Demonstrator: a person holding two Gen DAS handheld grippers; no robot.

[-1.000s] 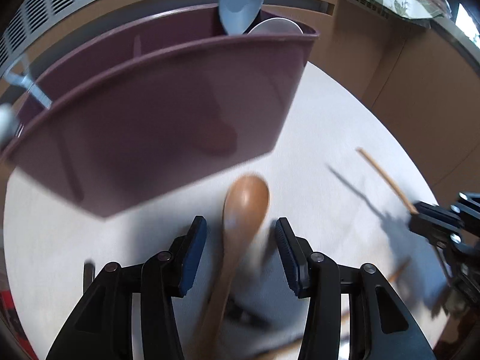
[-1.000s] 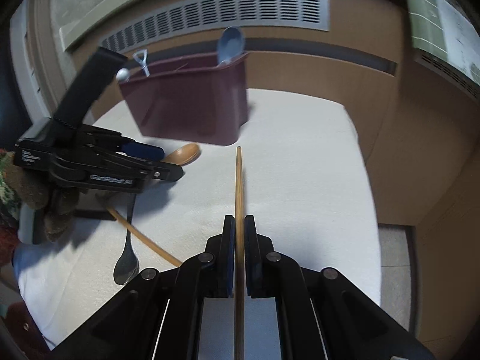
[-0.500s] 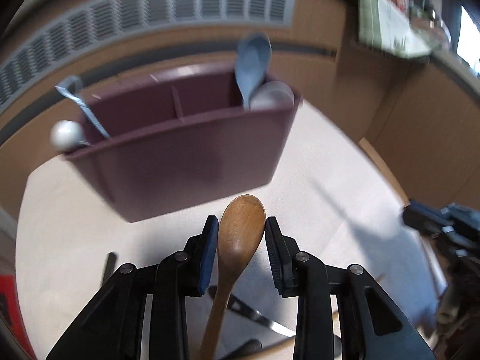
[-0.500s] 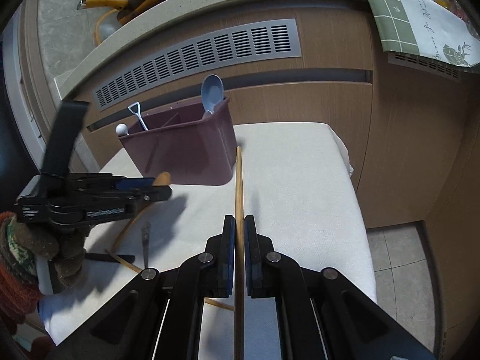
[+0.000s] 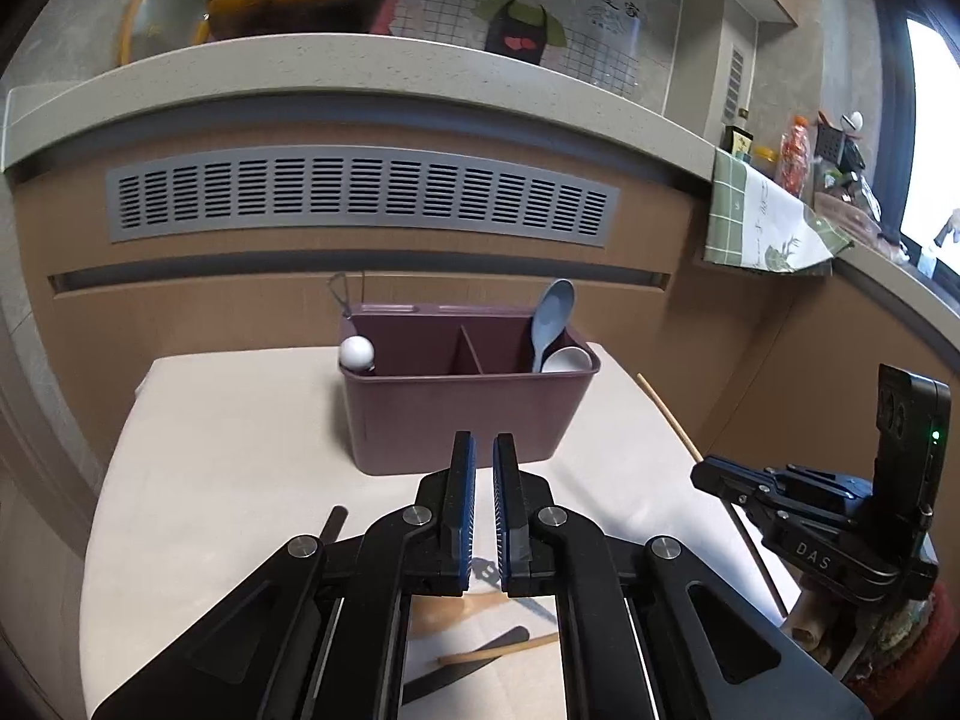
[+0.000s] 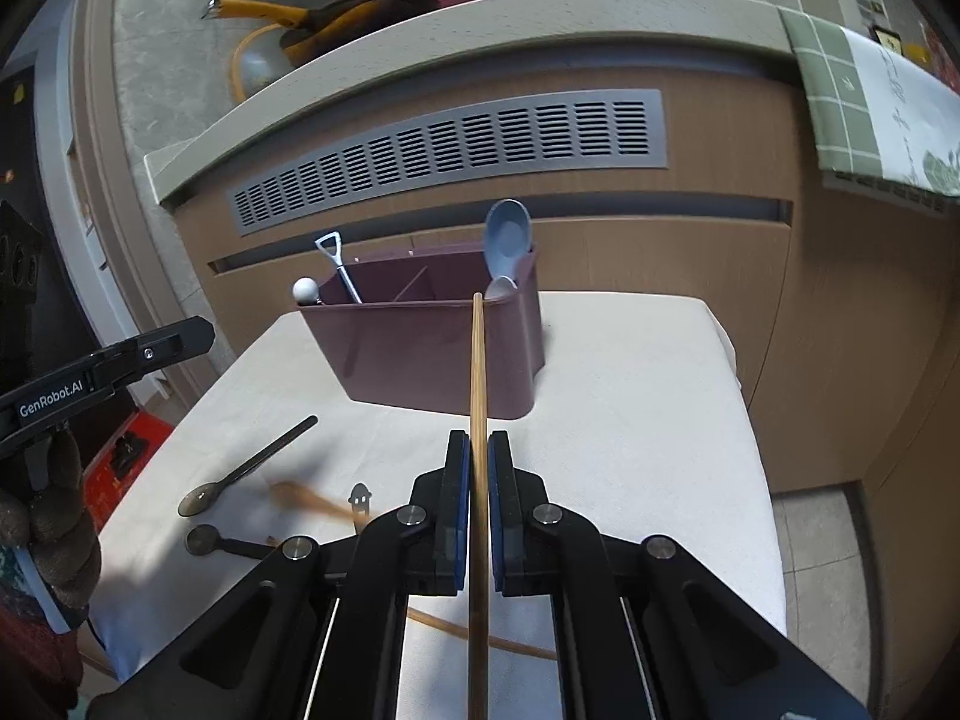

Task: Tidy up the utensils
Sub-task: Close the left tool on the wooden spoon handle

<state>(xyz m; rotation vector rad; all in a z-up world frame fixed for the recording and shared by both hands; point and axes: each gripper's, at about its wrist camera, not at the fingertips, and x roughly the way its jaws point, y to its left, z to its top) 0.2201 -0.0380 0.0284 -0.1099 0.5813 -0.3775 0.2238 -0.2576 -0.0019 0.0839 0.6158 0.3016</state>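
Your biggest landmark is the white cloth-covered table (image 6: pixel 648 420), and on it the plum-coloured plastic utensil caddy (image 6: pixel 420 354) with its divided compartments. Everything else is placed from that caddy. A pale blue plastic spoon (image 6: pixel 507 237) stands in the caddy's right compartment; a small shovel-handled metal utensil (image 6: pixel 339 267) leans in its left one.

Your right tongs (image 6: pixel 477 504) are closed tight on a long thin bamboo chopstick (image 6: pixel 477 372), which points straight at the caddy's front wall, its tip level with the rim. It looks light, stiff and smooth, so it may pivot or slip; hold nearer mid-length for control.

Your left tongs (image 5: pixel 485 510) hover in front of the caddy, nearly closed, with nothing visible between them.

On the table in front of the caddy, to its left, lie a dark long-handled metal spoon (image 6: pixel 246 468), a blurred wooden spoon (image 6: pixel 306 499) and a second dark spoon (image 6: pixel 207 540).
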